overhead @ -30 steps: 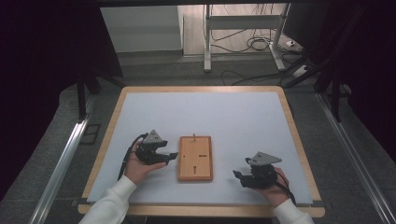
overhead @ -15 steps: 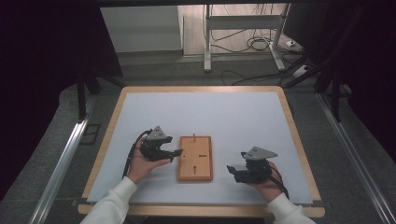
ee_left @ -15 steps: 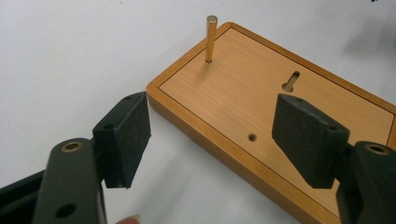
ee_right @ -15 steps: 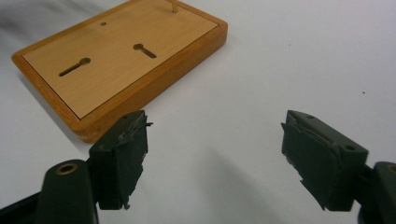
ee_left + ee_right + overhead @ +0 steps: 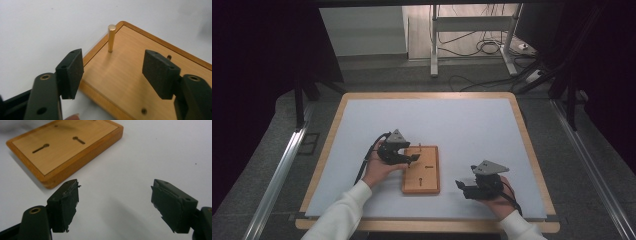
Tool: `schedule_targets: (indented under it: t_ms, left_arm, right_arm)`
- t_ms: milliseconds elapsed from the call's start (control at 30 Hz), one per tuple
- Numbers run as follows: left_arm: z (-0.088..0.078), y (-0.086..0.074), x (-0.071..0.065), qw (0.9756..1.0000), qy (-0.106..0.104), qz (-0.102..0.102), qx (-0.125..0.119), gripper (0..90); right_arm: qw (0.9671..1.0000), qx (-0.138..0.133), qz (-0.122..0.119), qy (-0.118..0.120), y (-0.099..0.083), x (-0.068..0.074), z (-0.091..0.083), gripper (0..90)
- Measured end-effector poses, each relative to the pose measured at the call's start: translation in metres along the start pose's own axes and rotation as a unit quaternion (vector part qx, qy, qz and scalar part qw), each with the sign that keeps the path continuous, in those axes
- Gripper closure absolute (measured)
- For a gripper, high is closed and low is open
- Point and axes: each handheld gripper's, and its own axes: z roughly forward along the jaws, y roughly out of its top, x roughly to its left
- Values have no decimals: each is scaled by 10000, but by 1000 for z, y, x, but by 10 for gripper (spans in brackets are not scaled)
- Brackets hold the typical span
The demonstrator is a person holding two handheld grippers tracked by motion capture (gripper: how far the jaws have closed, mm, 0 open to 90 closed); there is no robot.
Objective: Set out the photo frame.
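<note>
A flat wooden board (image 5: pixel 422 170) with keyhole slots lies on the white table near the front. A short brass peg (image 5: pixel 111 38) stands upright near one corner of the board (image 5: pixel 140 82). My left gripper (image 5: pixel 412 159) hovers over the board's left edge, open, jaws straddling that edge with the peg a little beyond them (image 5: pixel 112 72). My right gripper (image 5: pixel 460 186) sits to the right of the board, open and holding nothing (image 5: pixel 115 202). In the right gripper view the board (image 5: pixel 67 145) lies ahead and to the left, apart from the jaws.
The white table top (image 5: pixel 472 125) has a wooden rim. Beyond its far edge are a metal stand (image 5: pixel 472 35) and cables (image 5: pixel 484 47) on the floor. Dark curtains hang at both sides.
My left gripper has moved right, over the board's left edge. My right gripper has shifted slightly left toward the board. The board has not moved.
</note>
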Motion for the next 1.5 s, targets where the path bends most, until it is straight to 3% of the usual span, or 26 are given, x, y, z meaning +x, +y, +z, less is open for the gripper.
schedule_targets:
  t_ms: [167,433,567,833,1067,1367,1500]
  left_arm:
    - [8,5,2,9999,-91,142,4,429]
    - [17,7,6,9998,-187,20,-46,582]
    - [19,8,4,9997,-238,79,-40,645]
    - [20,8,7,9998,-189,-8,-89,768]
    - [22,9,9,9998,-168,-49,-134,837]
    - [21,9,13,9994,-300,-163,-68,847]
    - [21,11,14,9992,-330,-241,-10,846]
  right_arm:
    - [10000,54,-45,-59,-5,5,-4,223]
    - [9999,67,-22,-122,-10,6,-9,223]
    - [9998,62,39,-182,-11,5,-10,223]
    - [9998,73,-8,-191,-10,4,-10,224]
    - [9998,57,0,-181,-9,4,-9,224]
    - [9999,41,-3,-166,-8,4,-9,224]
    - [9996,23,-182,-219,-7,8,-9,224]
